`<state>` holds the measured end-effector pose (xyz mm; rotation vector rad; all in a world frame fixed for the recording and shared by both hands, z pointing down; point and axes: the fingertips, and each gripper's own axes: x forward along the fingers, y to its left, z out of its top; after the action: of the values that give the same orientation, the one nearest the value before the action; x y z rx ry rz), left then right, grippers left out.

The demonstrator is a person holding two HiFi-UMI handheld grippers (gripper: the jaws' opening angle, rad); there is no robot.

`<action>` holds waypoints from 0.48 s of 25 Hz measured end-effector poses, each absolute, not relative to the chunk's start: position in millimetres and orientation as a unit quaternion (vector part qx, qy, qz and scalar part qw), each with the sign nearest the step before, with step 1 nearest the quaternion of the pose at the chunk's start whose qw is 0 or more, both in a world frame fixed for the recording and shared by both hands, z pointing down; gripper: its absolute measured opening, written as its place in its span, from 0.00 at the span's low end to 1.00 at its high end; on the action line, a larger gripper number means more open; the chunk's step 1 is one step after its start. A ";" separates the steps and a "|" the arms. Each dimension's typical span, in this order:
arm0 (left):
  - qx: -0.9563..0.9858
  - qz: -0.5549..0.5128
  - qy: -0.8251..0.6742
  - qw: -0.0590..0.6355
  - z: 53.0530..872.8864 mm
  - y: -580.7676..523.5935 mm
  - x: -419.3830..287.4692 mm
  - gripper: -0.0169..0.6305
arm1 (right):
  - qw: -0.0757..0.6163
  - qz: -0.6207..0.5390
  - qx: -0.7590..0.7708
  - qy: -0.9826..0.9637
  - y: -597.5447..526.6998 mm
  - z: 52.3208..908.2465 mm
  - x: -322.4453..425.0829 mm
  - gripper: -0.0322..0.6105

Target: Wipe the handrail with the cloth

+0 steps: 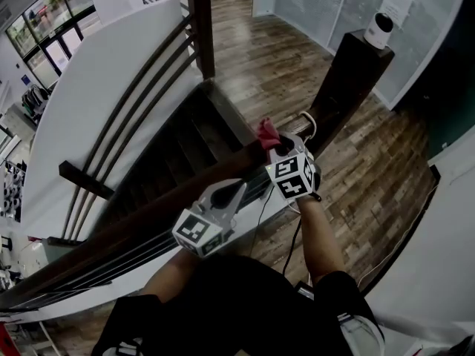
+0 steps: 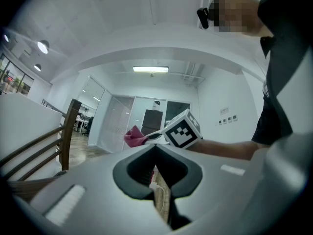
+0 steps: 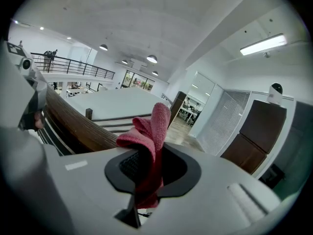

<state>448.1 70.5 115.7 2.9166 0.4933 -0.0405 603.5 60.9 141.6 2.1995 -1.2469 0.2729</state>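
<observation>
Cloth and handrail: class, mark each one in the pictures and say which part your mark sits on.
cloth (image 3: 150, 127): right gripper view, on its bunched upper fold.
handrail (image 1: 133, 221): head view, on the wooden top face.

The head view is rather dim and flat. Daylight enters through the windows (image 1: 46, 13) at the upper left, and the handrail (image 1: 133, 223) looks almost black. Both gripper views are brighter under ceiling lamps (image 2: 150, 69), with strong fisheye bending, black corners and a soft foreground.
</observation>
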 end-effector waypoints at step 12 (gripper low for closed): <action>0.977 -0.015 0.196 0.078 120.8 89.4 461.1 0.03 | 0.312 0.099 0.844 -0.426 83.0 141.9 646.4 0.13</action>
<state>461.1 89.4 120.8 2.9268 0.5884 -0.0437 646.4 83.0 141.9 2.2260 -1.1229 0.2609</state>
